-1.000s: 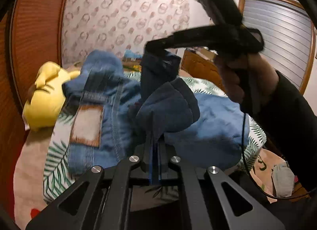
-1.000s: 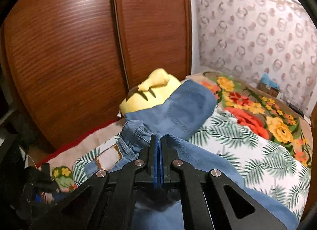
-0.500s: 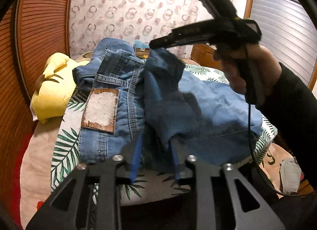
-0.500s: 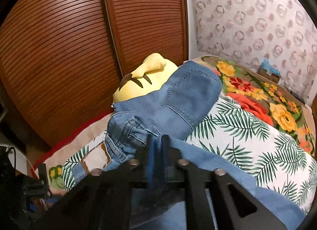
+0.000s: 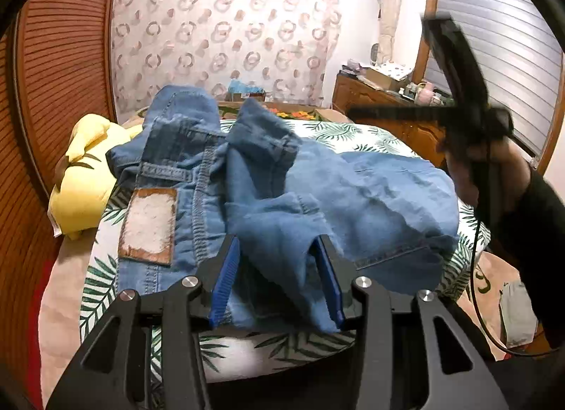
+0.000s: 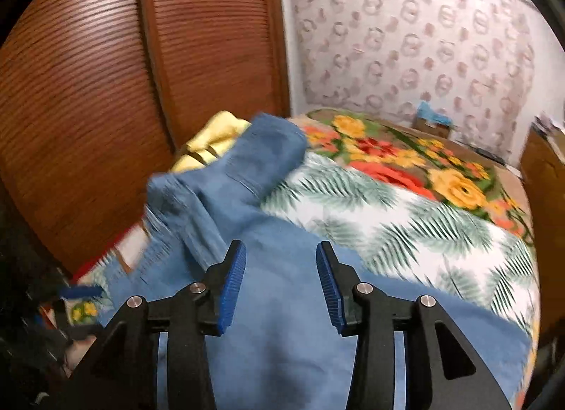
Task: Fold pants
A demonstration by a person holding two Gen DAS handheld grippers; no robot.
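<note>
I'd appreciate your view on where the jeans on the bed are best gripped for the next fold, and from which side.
Probably grip the jeans at the raised hem cuff lying on top, coming from the near side: it stands up off the layers, so a pad could slide under it. The left gripper is opening with denim loose between its pads; the right gripper is opening too.

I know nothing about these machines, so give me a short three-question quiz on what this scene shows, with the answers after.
1. True or false: the left claw is clamped tight on the blue jeans.
2. What lies beside the jeans, against the wooden wardrobe doors?
A. a yellow plush toy
B. a red pillow
C. a folded towel
3. Fill in: the bedcover under the jeans has a white part printed with green ____.

Key
1. False. Its jaws are opening; denim lies between them, unclamped.
2. A, the yellow plush toy.
3. Leaves.
</note>
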